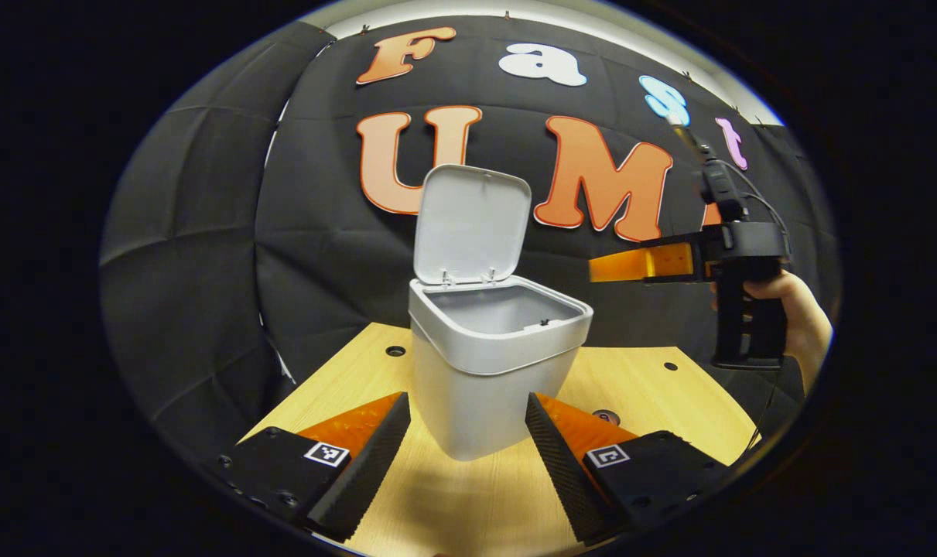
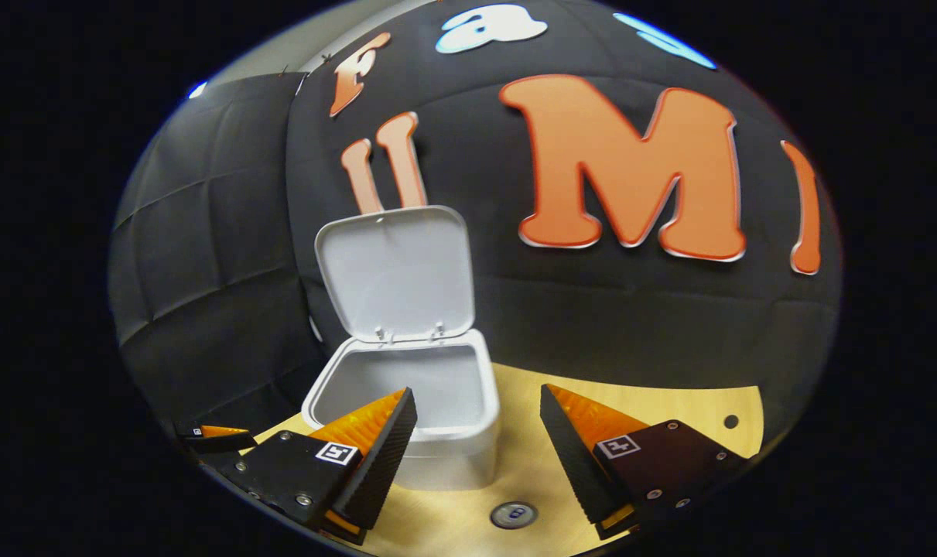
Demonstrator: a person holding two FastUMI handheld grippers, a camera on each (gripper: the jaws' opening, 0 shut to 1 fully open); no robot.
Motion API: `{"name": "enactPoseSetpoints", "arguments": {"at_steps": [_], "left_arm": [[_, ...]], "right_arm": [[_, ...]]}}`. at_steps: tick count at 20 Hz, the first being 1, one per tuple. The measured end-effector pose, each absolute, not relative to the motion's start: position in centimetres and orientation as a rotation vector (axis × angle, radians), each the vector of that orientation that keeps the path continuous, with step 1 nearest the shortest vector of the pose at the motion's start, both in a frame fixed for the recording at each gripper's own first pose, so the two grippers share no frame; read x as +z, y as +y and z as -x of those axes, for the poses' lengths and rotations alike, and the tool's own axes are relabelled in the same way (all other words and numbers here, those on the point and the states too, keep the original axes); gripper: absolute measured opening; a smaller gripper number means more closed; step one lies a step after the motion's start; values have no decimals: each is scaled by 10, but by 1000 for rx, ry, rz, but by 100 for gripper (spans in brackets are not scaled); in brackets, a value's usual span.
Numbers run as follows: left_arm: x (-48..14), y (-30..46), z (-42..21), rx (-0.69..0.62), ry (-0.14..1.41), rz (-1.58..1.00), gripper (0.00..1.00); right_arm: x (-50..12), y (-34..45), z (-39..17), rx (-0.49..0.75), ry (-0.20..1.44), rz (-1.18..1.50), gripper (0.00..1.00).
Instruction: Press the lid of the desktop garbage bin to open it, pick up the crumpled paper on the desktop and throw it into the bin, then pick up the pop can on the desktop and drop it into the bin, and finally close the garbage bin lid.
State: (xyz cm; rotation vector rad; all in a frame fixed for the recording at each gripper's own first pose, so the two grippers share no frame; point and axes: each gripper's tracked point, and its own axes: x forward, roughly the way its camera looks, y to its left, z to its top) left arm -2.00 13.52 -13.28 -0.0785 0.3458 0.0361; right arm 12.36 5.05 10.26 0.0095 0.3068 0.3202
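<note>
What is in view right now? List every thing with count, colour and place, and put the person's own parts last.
garbage bin: one, white-grey, standing on the desktop in front of both grippers, open.
lid: one, white-grey, hinged at the bin's back edge, standing upright.
desktop: one, light wood with small dark holes, under the bin.
round metal button: one, silver, set in the desktop near the bin's base, between the right gripper's fingers in the right gripper view.
left gripper: one, low in front of the bin, fingers wide apart, holding nothing.
right gripper: one, raised above the bin's rim, fingers apart, holding nothing.
hand: one, around the right gripper's handle, at the right of the left gripper view.
</note>
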Motion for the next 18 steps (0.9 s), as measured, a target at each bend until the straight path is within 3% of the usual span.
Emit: {"name": "enactPoseSetpoints", "arguments": {"at_steps": [10, 14, 18], "left_arm": [[-137, 42, -21, -50, 358, 47, 95], [-159, -10, -31, -144, 374, 72, 95], [-219, -58, -30, -234, 519, 49, 95]], "right_arm": [[91, -155, -42, -111, 208, -47, 95], [91, -195, -28, -157, 206, -69, 96], [90, -218, -24, -168, 199, -82, 95]]}}
